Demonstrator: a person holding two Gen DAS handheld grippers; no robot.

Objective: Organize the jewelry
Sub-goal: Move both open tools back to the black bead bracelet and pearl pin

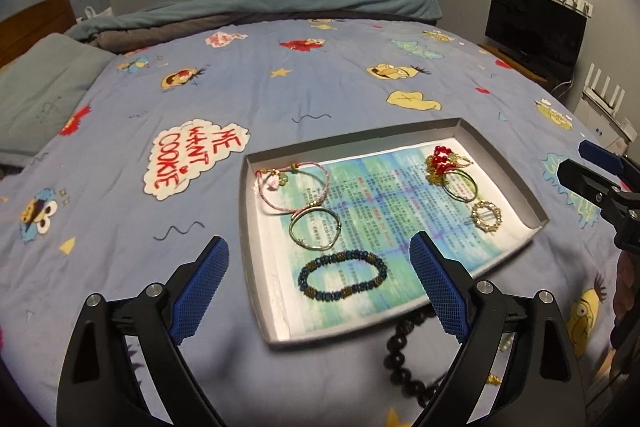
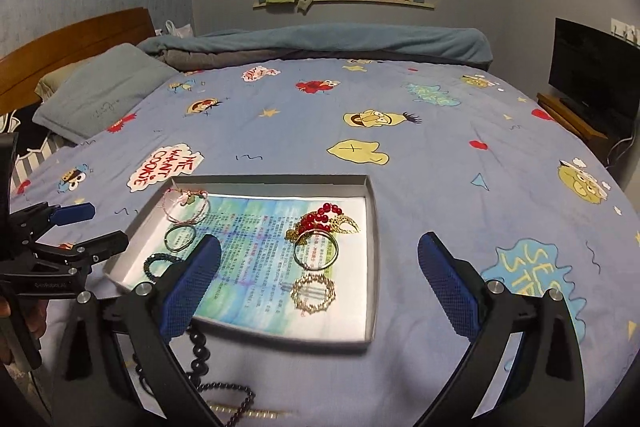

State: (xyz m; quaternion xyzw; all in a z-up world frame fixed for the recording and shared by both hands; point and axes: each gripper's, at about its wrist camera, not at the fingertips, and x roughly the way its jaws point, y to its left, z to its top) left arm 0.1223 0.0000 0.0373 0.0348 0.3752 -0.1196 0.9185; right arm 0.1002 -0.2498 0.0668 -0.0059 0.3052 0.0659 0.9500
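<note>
A grey shallow tray (image 1: 256, 239) (image 2: 372, 227) lined with printed paper lies on the bed. In it lie a pink cord bracelet (image 1: 294, 187), a metal bangle (image 1: 315, 231), a blue-and-bronze beaded bracelet (image 1: 343, 275), red beads on a gold chain (image 1: 440, 159) (image 2: 320, 219), a second bangle (image 2: 316, 249) and a gold ring-shaped brooch (image 1: 486, 215) (image 2: 314, 293). A dark bead string (image 1: 400, 359) (image 2: 200, 351) lies on the sheet in front of the tray. My left gripper (image 1: 320, 291) is open over the beaded bracelet. My right gripper (image 2: 320, 291) is open over the tray's near edge.
The bed has a blue cartoon-print sheet (image 2: 440, 167). A grey pillow (image 2: 100, 91) and a folded blanket (image 2: 320, 43) lie at the far side. A TV (image 2: 596, 75) stands to the right. A small gold piece (image 2: 244, 411) lies beside the dark beads.
</note>
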